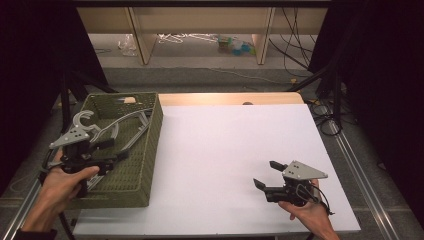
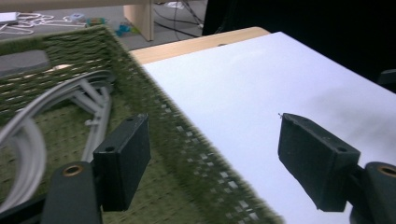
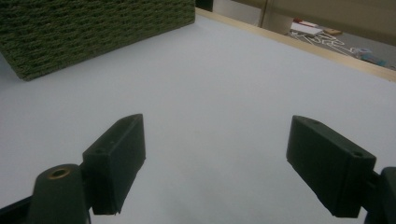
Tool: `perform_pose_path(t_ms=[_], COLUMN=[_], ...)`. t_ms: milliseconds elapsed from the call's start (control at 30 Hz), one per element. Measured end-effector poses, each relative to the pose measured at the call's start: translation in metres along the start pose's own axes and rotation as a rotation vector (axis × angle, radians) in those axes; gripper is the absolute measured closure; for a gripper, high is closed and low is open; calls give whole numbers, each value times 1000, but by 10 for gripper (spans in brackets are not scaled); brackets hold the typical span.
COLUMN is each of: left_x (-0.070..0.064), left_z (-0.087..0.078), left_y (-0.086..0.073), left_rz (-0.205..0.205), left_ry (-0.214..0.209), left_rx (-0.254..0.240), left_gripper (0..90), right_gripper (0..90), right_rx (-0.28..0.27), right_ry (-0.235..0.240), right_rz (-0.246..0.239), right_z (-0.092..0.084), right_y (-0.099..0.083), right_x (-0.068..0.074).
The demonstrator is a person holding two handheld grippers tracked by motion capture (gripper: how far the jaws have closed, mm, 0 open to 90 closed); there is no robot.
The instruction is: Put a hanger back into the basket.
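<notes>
Left gripper (image 1: 102,150) hangs over the basket (image 1: 145,150), jaws wide and empty; hangers (image 2: 28,135) lie inside it. Right gripper (image 1: 265,175) waits above the white bench (image 1: 225,150), jaws wide. Best lift straight clear of the rim, no snagging.

We see the left tongs (image 1: 111,150) spread empty over the green basket (image 1: 150,150) at the counter's (image 1: 225,150) left edge, grey hangers (image 1: 131,127) inside it. The right tongs (image 1: 267,175) gape empty near the front right corner.
</notes>
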State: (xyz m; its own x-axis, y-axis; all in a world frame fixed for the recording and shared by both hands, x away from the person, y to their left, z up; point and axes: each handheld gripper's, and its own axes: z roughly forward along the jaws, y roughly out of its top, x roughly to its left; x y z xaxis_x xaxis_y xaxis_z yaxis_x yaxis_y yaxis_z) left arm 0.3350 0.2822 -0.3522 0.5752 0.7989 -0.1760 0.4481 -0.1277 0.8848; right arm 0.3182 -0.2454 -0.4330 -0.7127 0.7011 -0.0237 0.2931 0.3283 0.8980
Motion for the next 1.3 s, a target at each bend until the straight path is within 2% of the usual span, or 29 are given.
perform_pose_path(t_ms=[67, 133, 233, 267, 300, 367, 500, 567, 600, 667, 733, 800, 867, 1033, 1167, 1233, 1267, 1300], left_x=[-10, -21, -38, -44, -52, -65, -87, -93, -95, -97, -98, -99, -100, -107, -112, -112, -111, -110], left_z=[3, 6, 11, 14, 17, 23, 37, 45, 48, 53, 57, 62, 65, 73, 74, 73, 72, 72], left_y=[-1, -2, -2, -3, -4, -6, -11, -14, -15, -19, -22, -26, -31, -44, -54, -57, -59, -60], left_rz=[21, 25, -10, 4, 7, 76, 123, 183, 189, 164, 165, 162, 136, 131, 176, 179, 170, 162], left_ry=[-15, -16, -87, -108, -112, -113, -135, -117, -120, -126, -122, -124, -116, -120, -118, -117, -115, -118], left_rx=[-3, -6, -38, -43, -26, -4, 15, 30, 35, 35, 36, 25, 12, -11, -31, -43, -55, -65], left_gripper=[253, 248, 241, 241, 241, 238, 234, 231, 229, 229, 228, 227, 227, 216, 207, 201, 201, 201], right_gripper=[201, 190, 179, 176, 176, 171, 169, 167, 166, 166, 166, 165, 165, 165, 165, 165, 165, 165], right_rx=[0, -4, -1, -2, -2, -3, -6, -7, 2, -7, -7, -9, -5, 8, -1, -7, 5, -7], right_ry=[-2, 0, -1, -1, 0, 3, 2, 3, 14, 8, 10, 6, 11, 28, 14, 26, 26, 17], right_rz=[2, 4, 3, 0, -1, -2, -6, -6, 3, -11, -9, -7, -2, 5, -10, 13, 16, 15], right_z=[0, 0, 0, 0, 0, -1, -1, -1, -1, -1, -1, -1, -1, -1, -2, -4, -7, -9], right_y=[0, 0, 0, 0, 0, 0, 0, 0, 0, 0, 0, 0, 0, 0, 0, -1, -2, -2], right_x=[0, 0, 0, 0, 0, 0, 0, 0, 1, 1, 0, 1, 1, 3, 3, 6, 7, 8])
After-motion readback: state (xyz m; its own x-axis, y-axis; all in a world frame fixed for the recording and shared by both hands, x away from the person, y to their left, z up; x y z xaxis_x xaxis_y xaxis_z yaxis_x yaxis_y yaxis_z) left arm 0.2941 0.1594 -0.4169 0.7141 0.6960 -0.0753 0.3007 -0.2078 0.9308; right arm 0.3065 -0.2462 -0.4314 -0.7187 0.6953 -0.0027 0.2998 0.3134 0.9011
